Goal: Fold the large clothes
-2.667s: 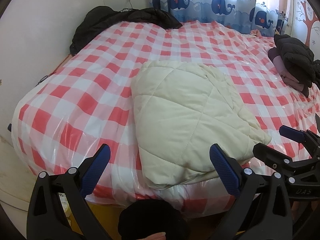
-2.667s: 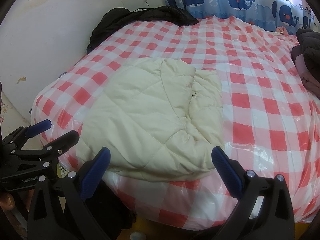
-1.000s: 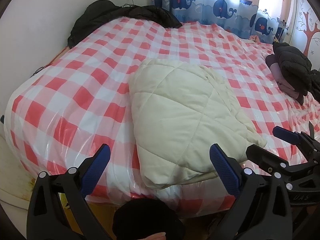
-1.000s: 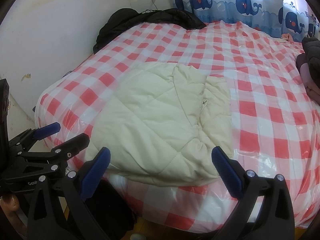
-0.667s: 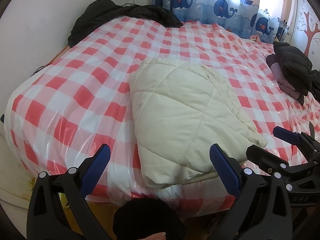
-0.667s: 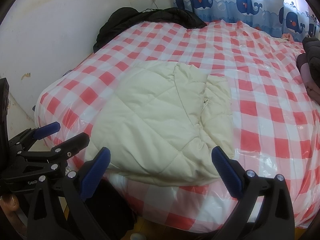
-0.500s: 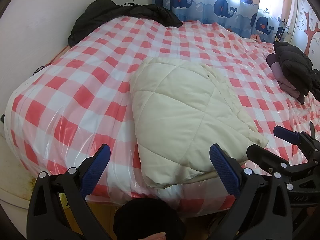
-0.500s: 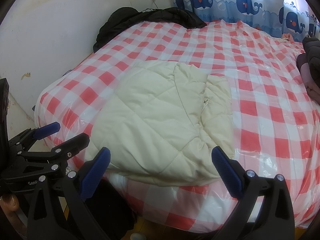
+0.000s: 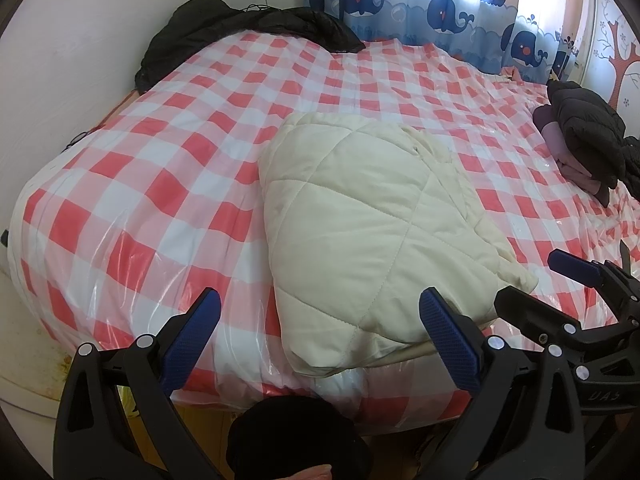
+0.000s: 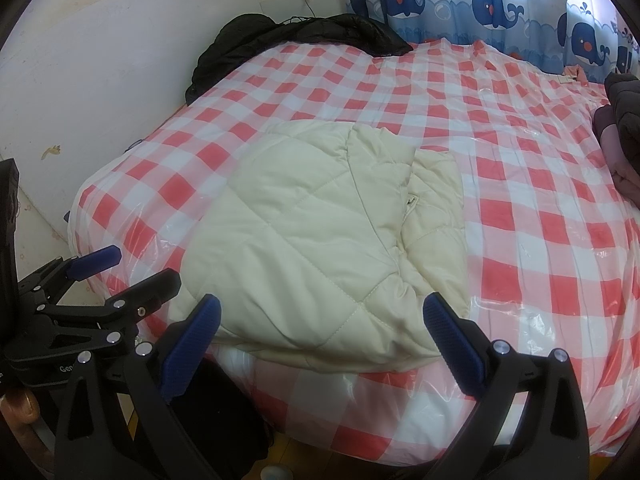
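Lying near the front edge of the bed (image 9: 120, 168) is a puffy cream coat (image 9: 368, 232), folded into a fat, rounded bundle. It is soft and thick, with stitched lines that cross and make big diamond shapes. A smaller folded part with a wavy edge sticks out on its right side. The front corner of the coat hangs a little over the bed's edge.

A shiny clear plastic sheet (image 10: 540, 304) covers the bed, crinkly and bright where light hits it. Under it is a cloth of pink-red and white squares.

Both grippers hang in the air in front of the bed and touch nothing. The left gripper (image 9: 320, 336) has its two black arms spread wide, with bumpy blue pads (image 9: 192, 340) facing each other. The right gripper (image 10: 320, 340) is spread wide too, with the same blue pads (image 10: 452, 348). Each gripper can be seen at the side of the other one's view.

A black jacket (image 9: 240, 28) lies crumpled at the far corner by the white wall (image 10: 120, 60). A blue curtain (image 10: 480, 4) with whales hangs behind the bed. On the right side sits a pile of dark and pink clothes (image 9: 580, 140).
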Motion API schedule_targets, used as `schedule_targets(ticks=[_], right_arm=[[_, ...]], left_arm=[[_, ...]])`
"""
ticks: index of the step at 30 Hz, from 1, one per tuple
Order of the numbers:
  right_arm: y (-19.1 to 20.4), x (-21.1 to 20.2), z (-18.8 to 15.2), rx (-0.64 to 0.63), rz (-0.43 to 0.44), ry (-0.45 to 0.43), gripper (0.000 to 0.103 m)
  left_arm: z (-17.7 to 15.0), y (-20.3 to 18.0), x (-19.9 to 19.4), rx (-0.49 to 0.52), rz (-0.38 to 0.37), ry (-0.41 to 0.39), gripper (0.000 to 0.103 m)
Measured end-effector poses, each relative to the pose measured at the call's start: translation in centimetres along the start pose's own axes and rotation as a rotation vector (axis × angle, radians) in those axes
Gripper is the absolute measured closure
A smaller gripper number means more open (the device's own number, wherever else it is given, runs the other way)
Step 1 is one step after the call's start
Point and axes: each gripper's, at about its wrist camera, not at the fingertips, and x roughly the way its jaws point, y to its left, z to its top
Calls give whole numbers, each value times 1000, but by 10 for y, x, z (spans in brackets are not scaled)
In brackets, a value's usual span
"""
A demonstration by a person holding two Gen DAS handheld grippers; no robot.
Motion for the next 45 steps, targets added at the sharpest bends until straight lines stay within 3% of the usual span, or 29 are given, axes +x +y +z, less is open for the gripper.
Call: schedule_targets(ticks=[45], right_arm=[[-2,0,2,-2,3,5,5]], left_arm=[[1,2,7,3,-5,10,7]])
